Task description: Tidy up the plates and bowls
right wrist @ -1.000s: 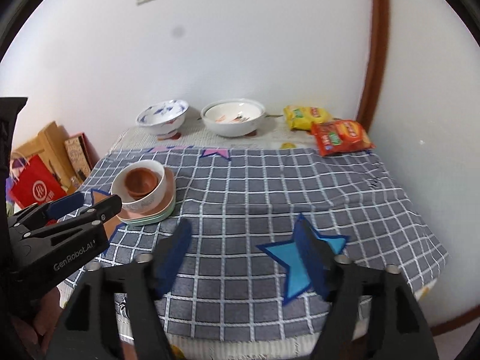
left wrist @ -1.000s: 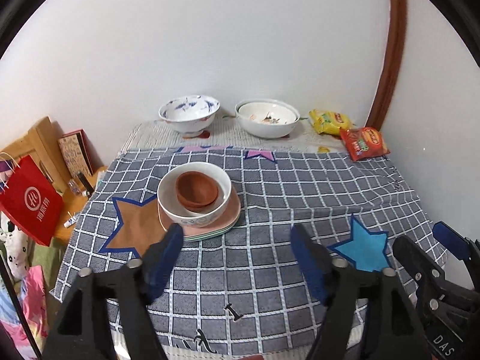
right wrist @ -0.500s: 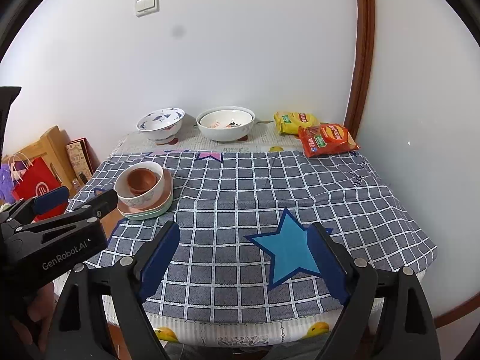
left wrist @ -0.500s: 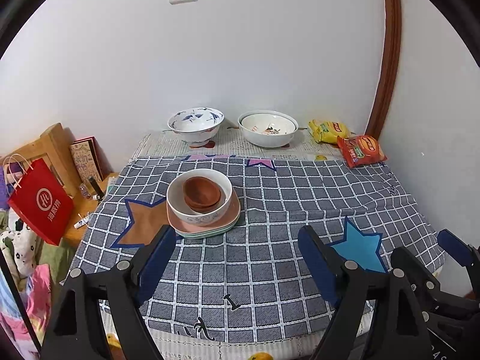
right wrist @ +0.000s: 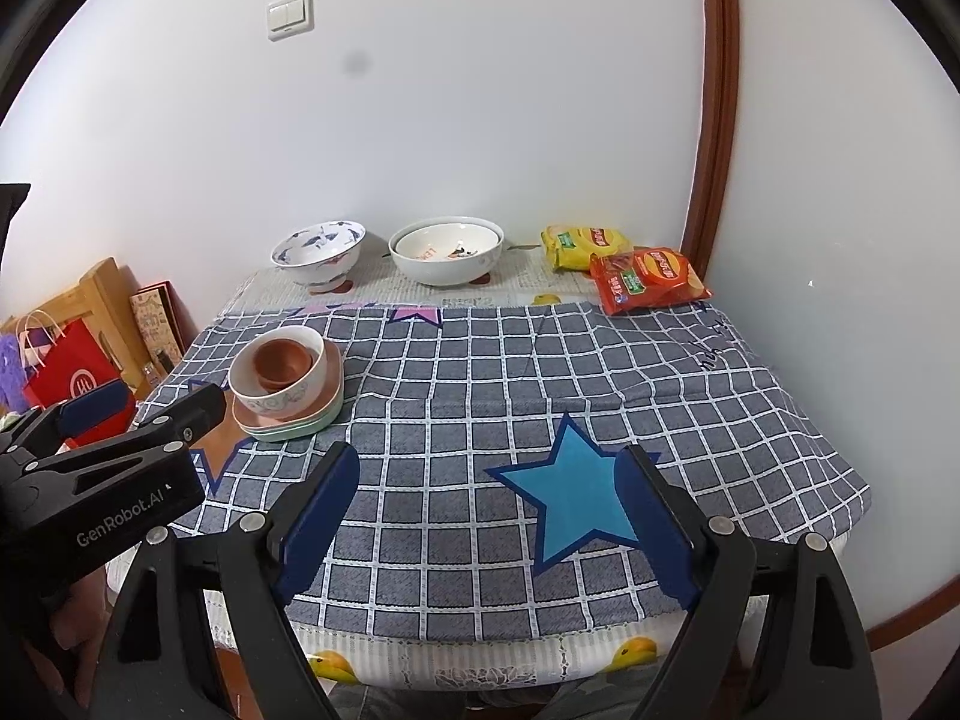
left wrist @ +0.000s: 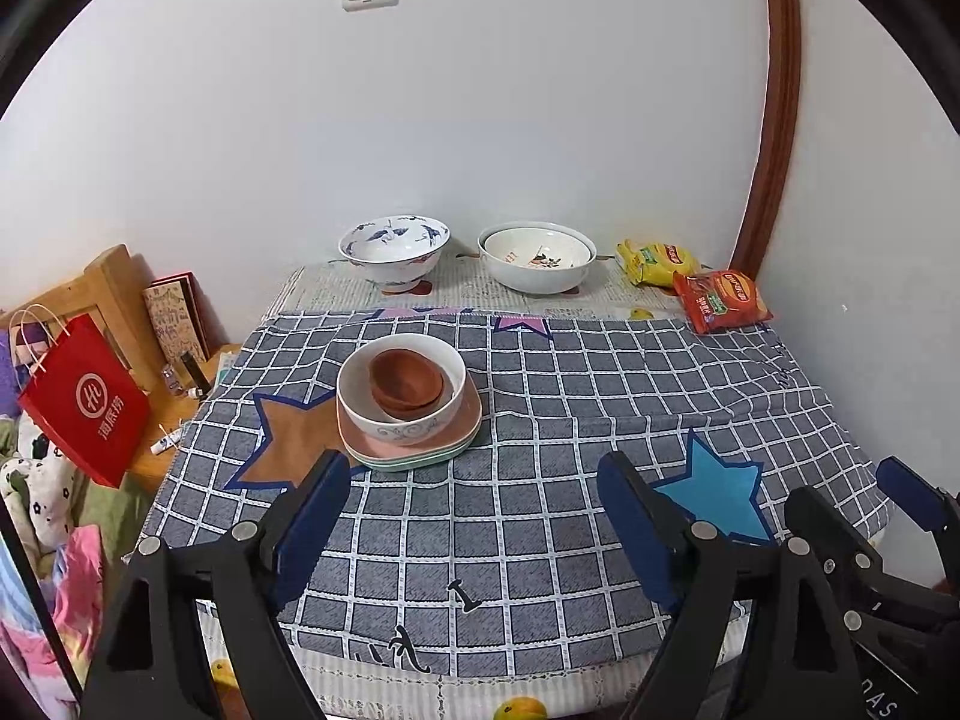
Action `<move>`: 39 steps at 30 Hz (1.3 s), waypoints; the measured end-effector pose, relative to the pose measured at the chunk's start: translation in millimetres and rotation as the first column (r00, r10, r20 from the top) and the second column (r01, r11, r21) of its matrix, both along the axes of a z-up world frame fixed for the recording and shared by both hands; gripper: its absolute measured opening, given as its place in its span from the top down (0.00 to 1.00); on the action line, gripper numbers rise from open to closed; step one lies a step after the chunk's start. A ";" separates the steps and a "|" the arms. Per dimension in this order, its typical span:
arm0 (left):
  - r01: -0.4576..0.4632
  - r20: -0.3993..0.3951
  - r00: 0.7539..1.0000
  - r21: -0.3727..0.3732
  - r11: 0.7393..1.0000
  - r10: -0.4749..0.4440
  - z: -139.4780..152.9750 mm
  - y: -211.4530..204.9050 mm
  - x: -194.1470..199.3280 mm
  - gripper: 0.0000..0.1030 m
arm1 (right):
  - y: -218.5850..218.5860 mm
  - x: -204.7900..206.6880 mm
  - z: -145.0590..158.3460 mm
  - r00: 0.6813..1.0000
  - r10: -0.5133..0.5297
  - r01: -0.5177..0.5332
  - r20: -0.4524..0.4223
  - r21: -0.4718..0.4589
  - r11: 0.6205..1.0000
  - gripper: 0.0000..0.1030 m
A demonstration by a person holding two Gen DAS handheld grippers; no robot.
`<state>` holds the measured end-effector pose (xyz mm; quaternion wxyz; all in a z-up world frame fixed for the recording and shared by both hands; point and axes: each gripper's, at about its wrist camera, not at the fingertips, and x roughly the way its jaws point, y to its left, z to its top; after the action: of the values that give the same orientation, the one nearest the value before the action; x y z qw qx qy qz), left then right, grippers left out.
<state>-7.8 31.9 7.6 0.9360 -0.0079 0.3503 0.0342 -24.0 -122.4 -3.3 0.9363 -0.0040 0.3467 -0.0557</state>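
Note:
A stack stands on the left of the checked tablecloth: brown bowls (left wrist: 407, 384) (right wrist: 282, 365) nested in a white patterned bowl (left wrist: 401, 420) (right wrist: 282, 399), on a pink plate (left wrist: 462, 433) over a green plate (right wrist: 327, 417). A blue-and-white bowl (left wrist: 393, 249) (right wrist: 318, 258) and a white bowl (left wrist: 537, 258) (right wrist: 447, 258) stand at the back by the wall. My left gripper (left wrist: 474, 480) is open and empty, held back over the front edge, short of the stack. My right gripper (right wrist: 489, 477) is open and empty over the front edge near a blue star.
A yellow snack bag (left wrist: 657, 255) (right wrist: 582, 246) and a red one (left wrist: 720, 300) (right wrist: 648, 279) lie at the back right corner. A red paper bag (left wrist: 84, 402), a wooden frame and clutter stand left of the table. The wall is close behind and to the right.
Both grippers have drawn back and up from the table, so the stack looks smaller and farther. The dishes have not moved. Both grippers stay open.

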 end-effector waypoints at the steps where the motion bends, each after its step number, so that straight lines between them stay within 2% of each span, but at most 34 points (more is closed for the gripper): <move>1: -0.001 0.000 1.000 0.000 1.000 0.001 -0.1 -0.2 -0.4 0.19 | 0.5 -0.2 -0.1 1.000 -0.001 0.001 -0.001 0.001 1.000 0.16; 39: 0.013 -0.001 1.000 -0.010 1.000 -0.013 2.6 -5.3 -5.1 0.19 | -2.7 -6.8 1.6 0.999 -0.029 0.029 0.014 0.015 0.999 0.16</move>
<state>-12.9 26.6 10.2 0.9360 -0.0105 0.3508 0.0263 -30.9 -125.1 -1.8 0.9379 0.0083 0.3404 -0.0666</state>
